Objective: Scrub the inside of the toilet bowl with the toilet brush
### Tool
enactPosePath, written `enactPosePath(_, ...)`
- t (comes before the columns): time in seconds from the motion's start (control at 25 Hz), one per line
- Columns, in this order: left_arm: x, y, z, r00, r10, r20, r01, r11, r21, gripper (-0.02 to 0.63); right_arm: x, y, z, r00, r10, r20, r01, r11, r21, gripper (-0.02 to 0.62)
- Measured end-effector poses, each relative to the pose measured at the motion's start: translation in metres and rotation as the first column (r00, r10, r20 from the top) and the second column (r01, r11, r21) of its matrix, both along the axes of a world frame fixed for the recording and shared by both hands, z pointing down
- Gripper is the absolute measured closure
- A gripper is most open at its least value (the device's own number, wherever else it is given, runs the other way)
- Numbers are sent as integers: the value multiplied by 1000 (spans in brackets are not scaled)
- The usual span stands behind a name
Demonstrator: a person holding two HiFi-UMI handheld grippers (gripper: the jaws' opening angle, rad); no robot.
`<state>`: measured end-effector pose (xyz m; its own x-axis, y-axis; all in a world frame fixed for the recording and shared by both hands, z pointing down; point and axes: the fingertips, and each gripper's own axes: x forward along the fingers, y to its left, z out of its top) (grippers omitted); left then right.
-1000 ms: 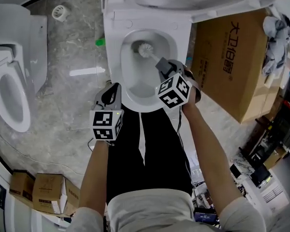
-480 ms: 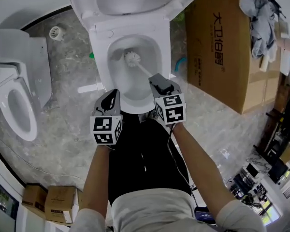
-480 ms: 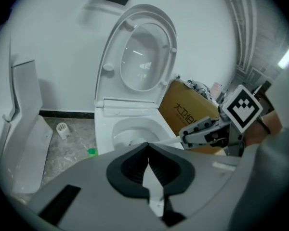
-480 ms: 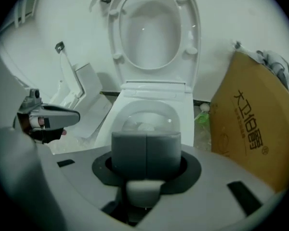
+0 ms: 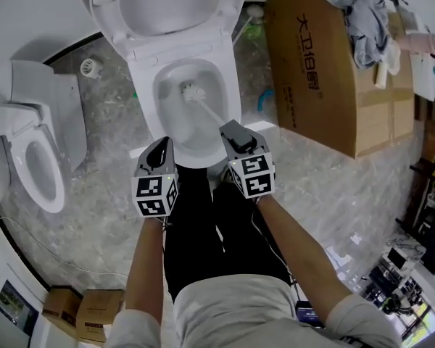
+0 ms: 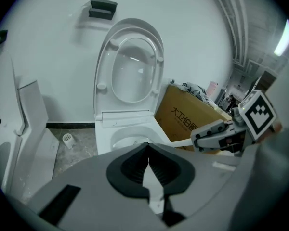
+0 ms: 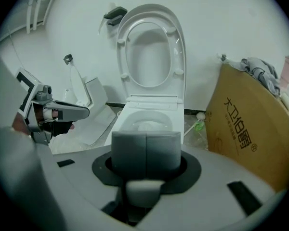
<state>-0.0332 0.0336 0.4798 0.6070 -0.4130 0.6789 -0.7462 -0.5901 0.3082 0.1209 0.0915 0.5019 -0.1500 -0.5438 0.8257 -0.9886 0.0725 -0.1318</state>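
A white toilet [image 5: 146, 69] stands ahead with its lid and seat raised. The toilet brush [image 5: 191, 90] has its white bristle head down inside the bowl, and its pale handle slants back to my right gripper [image 5: 230, 128], which is shut on it above the bowl's front rim. In the right gripper view the pads [image 7: 130, 150] are pressed together over the bowl [image 7: 147, 121]. My left gripper [image 5: 162, 145] hovers shut and holding nothing at the front left of the rim, beside the right one. Its own view faces the bowl [image 6: 130, 136] and the right gripper [image 6: 212, 136].
A large cardboard box [image 5: 326, 71] with clothes [image 5: 362, 13] on top stands close on the toilet's right. A second toilet [image 5: 36, 158] sits on the left, with a small white round object [image 5: 91, 67] on the marble floor. Small boxes [image 5: 80, 310] lie behind at the left.
The head view has swung, so the toilet sits higher and further left. The brush head has shifted within the bowl. My right gripper has drawn back towards the front rim, level with the left.
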Motion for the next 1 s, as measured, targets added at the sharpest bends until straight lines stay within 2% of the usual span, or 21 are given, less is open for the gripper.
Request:
enactPosePath(0.2, 6, 19, -52, 1000, -28, -3, 29, 998, 51, 597, 5, 18, -53, 1000, 0, 10, -1, 998, 57, 449)
enactPosePath(0.4, 10, 40, -95, 997, -77, -19, 78, 994, 72, 597, 6, 34, -105, 999, -47, -25, 50, 990, 134, 449)
enactPosePath(0.72, 10, 68, -155, 985, -163, -50, 168, 976, 135, 597, 5, 64, -169, 996, -76, -37, 82, 970, 227, 449)
enactPosePath(1.0, 22, 106, -222, 988, -135, -79, 150, 959, 242, 597, 20, 105, -228, 998, -52, -36, 61, 942, 329, 449)
